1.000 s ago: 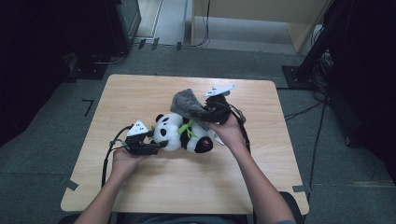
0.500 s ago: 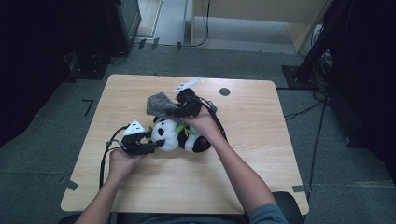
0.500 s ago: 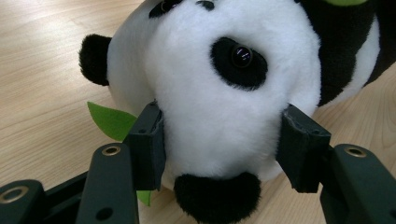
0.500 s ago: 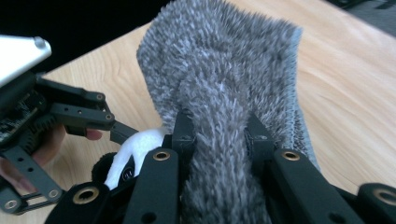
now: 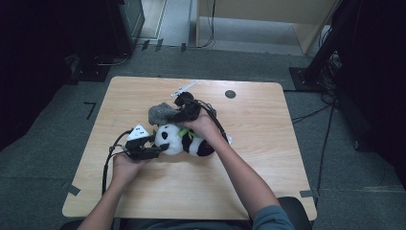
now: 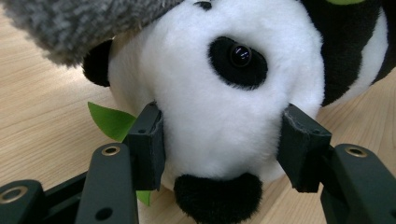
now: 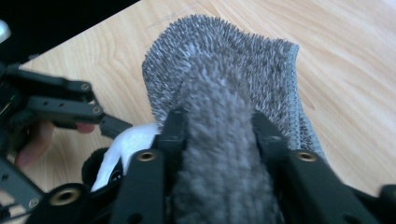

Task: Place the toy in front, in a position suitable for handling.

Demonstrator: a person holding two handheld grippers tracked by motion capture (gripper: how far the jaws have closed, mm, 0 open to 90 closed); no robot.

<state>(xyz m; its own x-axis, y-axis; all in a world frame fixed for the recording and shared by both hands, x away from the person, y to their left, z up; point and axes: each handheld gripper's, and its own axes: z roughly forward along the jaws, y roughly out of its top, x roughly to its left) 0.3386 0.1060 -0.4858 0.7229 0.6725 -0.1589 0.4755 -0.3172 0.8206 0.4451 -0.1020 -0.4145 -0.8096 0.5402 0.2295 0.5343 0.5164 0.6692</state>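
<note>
A black-and-white panda plush (image 5: pixel 184 141) lies on its side at the middle of the wooden table (image 5: pixel 268 143). My left gripper (image 5: pixel 160 148) is shut on its head; in the left gripper view the pads press into the white face (image 6: pixel 224 116) from both sides, and a green leaf (image 6: pixel 112 122) pokes out beside it. A grey fuzzy cloth (image 5: pixel 162 113) hangs just above the panda's head, with my right gripper (image 5: pixel 184 112) shut on it. In the right gripper view the cloth (image 7: pixel 224 70) bunches between the jaws, over a patch of the panda (image 7: pixel 130 140).
A small black round mark (image 5: pixel 230 94) sits on the table's far right part. Cables trail from both grippers. Dark equipment and a stand (image 5: pixel 330 48) surround the table on grey carpet. Tape marks the near corners (image 5: pixel 73 189).
My right gripper has carried the grey cloth leftward, from the panda's right end to above its head. The panda and my left gripper shifted slightly left.
</note>
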